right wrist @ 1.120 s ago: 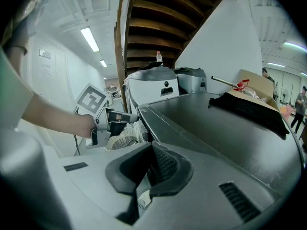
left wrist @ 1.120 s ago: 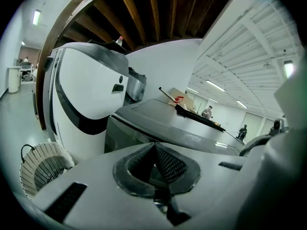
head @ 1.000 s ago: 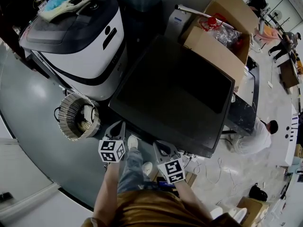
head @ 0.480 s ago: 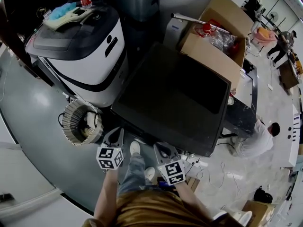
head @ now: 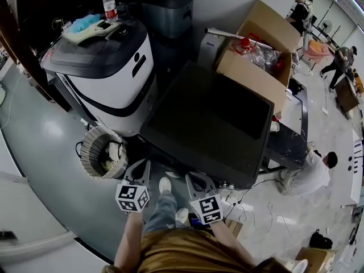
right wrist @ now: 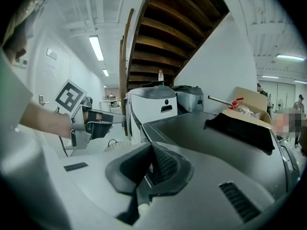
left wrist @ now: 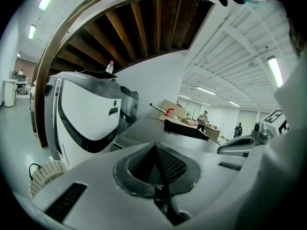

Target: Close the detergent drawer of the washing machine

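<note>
Detergent drawer first, since that's the job: I can't spot it in any view. My guess is it's on the white washing machine [head: 111, 67] at far left, on a side turned away from you or just too small to pick out. On the lid there's a blue cloth [head: 85, 23] and a water bottle [head: 108, 1], probably parked there because it's a handy flat top. Low beside the machine a woven basket [head: 99, 152] stands on the floor. Then there's your left gripper [head: 138, 172], held low and close to your body, jaws pressed together with nothing between them. That makes sense if you mean to shove the drawer in with the closed tips rather than grab it. Your right gripper [head: 197, 182] is just beside it, same deal: jaws together, empty, pointing out over the big dark bench [head: 210, 124] in front of you. Both are well apart from the machine, so I'd say the closing hasn't started and you'll need to step left. Further right, a cardboard box [head: 256, 67] sits beyond the bench's far corner with a red-capped bottle [head: 245, 43] in it. Writing-wise, a small dark badge [head: 138, 65] on the machine's front has white marks too small to read. The water bottle's label is a blur, and the gripper cubes carry only square markers, no text.
</note>
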A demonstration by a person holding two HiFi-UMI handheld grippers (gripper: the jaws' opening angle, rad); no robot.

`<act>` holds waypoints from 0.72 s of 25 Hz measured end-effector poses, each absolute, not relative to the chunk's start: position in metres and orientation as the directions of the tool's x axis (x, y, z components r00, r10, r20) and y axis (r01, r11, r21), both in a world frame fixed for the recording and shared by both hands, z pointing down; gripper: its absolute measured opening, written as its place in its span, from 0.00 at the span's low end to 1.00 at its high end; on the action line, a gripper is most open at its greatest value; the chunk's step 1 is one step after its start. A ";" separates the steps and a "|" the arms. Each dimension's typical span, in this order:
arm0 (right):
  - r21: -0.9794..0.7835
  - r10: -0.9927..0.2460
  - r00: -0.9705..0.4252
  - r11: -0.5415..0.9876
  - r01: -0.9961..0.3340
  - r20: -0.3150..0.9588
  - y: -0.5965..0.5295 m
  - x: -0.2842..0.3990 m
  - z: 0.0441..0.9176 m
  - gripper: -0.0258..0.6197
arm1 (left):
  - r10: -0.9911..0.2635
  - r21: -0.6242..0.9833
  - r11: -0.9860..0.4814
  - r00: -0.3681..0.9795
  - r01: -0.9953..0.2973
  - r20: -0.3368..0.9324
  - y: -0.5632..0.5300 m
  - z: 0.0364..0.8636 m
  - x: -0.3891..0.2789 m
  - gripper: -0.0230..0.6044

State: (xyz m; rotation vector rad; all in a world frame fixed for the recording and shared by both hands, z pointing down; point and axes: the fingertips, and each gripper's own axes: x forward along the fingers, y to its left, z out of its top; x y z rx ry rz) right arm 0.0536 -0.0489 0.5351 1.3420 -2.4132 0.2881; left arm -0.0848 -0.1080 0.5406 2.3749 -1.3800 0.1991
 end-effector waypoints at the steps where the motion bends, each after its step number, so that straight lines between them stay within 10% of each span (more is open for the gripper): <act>1: 0.001 -0.778 -0.485 0.529 -0.848 0.399 -0.047 0.052 0.532 0.06 | -0.809 0.254 -0.442 0.505 -0.860 0.302 -0.105 0.535 -0.087 0.07; 18: 0.072 -0.820 -0.497 0.535 -0.842 0.283 -0.023 0.026 0.481 0.06 | -0.829 0.230 -0.481 0.525 -0.846 0.196 -0.071 0.484 -0.096 0.07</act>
